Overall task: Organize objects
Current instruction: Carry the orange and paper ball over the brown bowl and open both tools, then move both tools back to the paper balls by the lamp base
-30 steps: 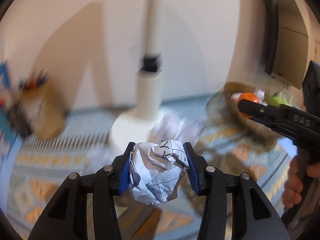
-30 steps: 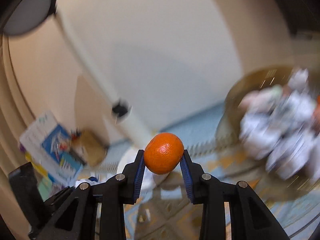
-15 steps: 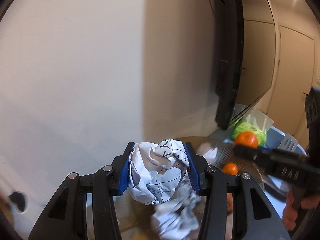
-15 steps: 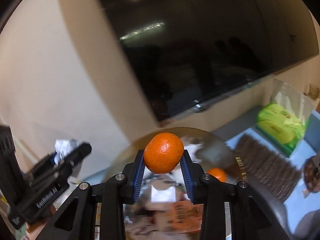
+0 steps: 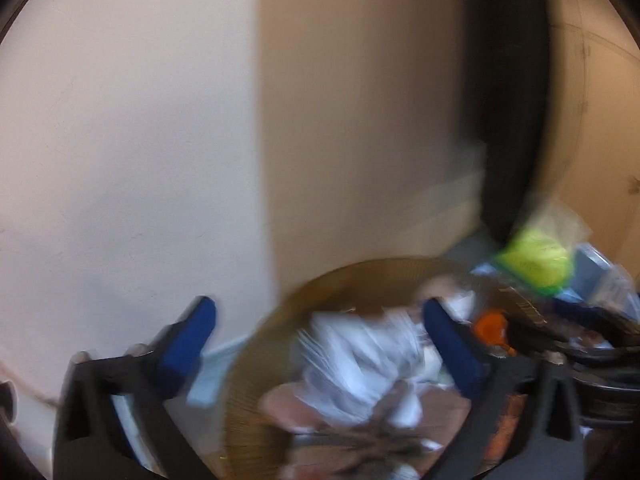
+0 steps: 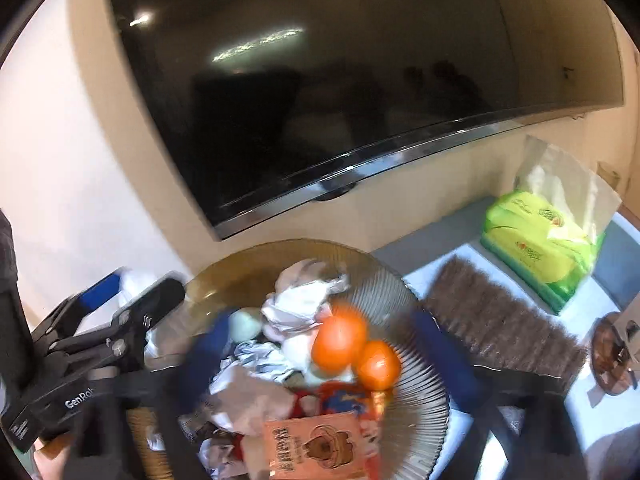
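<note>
An amber ribbed glass bowl [image 6: 280, 250] [image 5: 360, 270] holds crumpled papers, a snack packet [image 6: 312, 444] and a mandarin [image 6: 378, 364]. My right gripper [image 6: 324, 348] is open above it, its blue pads blurred and wide apart. A second mandarin [image 6: 340, 340], blurred, is loose between them over the bowl's contents. My left gripper [image 5: 322, 340] is open too, and the crumpled paper ball [image 5: 360, 360] sits blurred below its spread pads, over the bowl. The left gripper [image 6: 136, 284] shows at the bowl's left edge in the right wrist view.
A large black TV screen [image 6: 320, 80] hangs on the wall behind the bowl. A green tissue pack [image 6: 536, 248] [image 5: 536, 264] and a brown bristly mat [image 6: 492, 320] lie to the right. A small brown dish [image 6: 608, 356] sits at the far right.
Both grippers have opened over the bowl. The left let go of the paper ball and the right let go of the mandarin, and both objects have dropped toward the bowl.
</note>
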Available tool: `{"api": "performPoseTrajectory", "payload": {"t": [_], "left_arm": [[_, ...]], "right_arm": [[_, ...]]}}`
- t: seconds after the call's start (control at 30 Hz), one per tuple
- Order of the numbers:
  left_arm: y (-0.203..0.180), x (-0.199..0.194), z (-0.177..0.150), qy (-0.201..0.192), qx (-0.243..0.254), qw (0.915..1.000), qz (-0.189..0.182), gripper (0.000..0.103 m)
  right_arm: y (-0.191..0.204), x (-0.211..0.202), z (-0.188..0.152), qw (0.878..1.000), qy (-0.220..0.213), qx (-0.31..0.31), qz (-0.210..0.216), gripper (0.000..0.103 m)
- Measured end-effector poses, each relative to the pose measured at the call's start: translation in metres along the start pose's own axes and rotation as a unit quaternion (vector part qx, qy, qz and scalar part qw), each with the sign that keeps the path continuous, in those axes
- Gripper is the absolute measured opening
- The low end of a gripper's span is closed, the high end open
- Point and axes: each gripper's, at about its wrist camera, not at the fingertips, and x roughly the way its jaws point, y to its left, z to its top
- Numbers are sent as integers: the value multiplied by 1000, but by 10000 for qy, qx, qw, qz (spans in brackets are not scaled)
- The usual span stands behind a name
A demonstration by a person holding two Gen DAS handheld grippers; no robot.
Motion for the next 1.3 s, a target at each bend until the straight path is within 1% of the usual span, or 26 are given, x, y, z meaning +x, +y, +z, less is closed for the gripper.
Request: {"api": "performPoseTrajectory", "payload": {"t": [0.03, 0.1, 0.23, 0.3, 0.37, 0.47, 0.53, 0.6, 0.7, 0.77, 0.83, 0.9, 0.93, 1.0, 1.03, 1.13, 1.2, 1.23, 1.3], "left_arm": [[4, -1, -1, -26, -55, 10000, -35, 103], [10, -3, -4, -28, -161, 9997, -200, 103], [7, -14, -8, -101, 48, 9999, 19, 102], [7, -21, -10, -139, 111, 9998, 58, 102], [9, -31, -12, -140, 152, 9997, 110, 102], [16, -50, -15, -201, 194, 9994, 195, 102], [21, -64, -14, -293, 237, 9987, 341, 102], [35, -83, -16, -369, 240, 9977, 518, 102], [64, -115, -19, -496, 180, 9960, 723, 102], [89, -144, -20, -580, 109, 9943, 888, 102], [119, -172, -23, -651, 26, 9910, 1165, 102], [144, -192, -28, -670, -73, 9880, 1387, 102], [163, -206, -34, -656, -171, 9859, 1531, 102], [189, -221, -49, -573, -322, 9841, 1647, 102], [198, -225, -55, -513, -383, 9839, 1668, 102], [229, -230, -92, -202, -627, 9837, 1676, 102], [240, -224, -117, 22, -774, 9837, 1621, 102], [246, -221, -134, 151, -929, 9836, 1538, 102], [246, -213, -165, 331, -1082, 9852, 1291, 102]], "right_arm": [[-3, -3, 0, 9999, -73, 47, 114, 103], [-7, -6, 1, 9995, -88, 165, 263, 103], [-4, -11, 4, 9995, -91, 179, 261, 103], [2, -15, 3, 9996, -118, 137, 233, 103], [9, -21, 2, 9996, -147, 123, 221, 103], [22, -29, -1, 9994, -85, 91, 316, 103], [35, -37, -3, 9995, -116, 19, 293, 103], [46, -43, -5, 9994, -146, -11, 324, 103], [75, -54, -7, 9988, -143, -5, 476, 103], [96, -55, -11, 9981, -85, -56, 609, 103], [122, -55, -18, 9972, -2, -192, 719, 103], [151, -56, -27, 9961, 81, -375, 791, 103], [171, -54, -34, 9949, 149, -509, 853, 103], [194, -51, -44, 9930, 253, -680, 931, 103], [211, -46, -53, 9911, 342, -827, 983, 103], [246, -30, -78, 9847, 640, -1219, 1068, 103], [261, -19, -95, 9801, 845, -1440, 1074, 103], [270, -9, -109, 9767, 989, -1576, 1066, 103], [277, 0, -127, 9739, 1060, -1701, 1064, 103]]}}
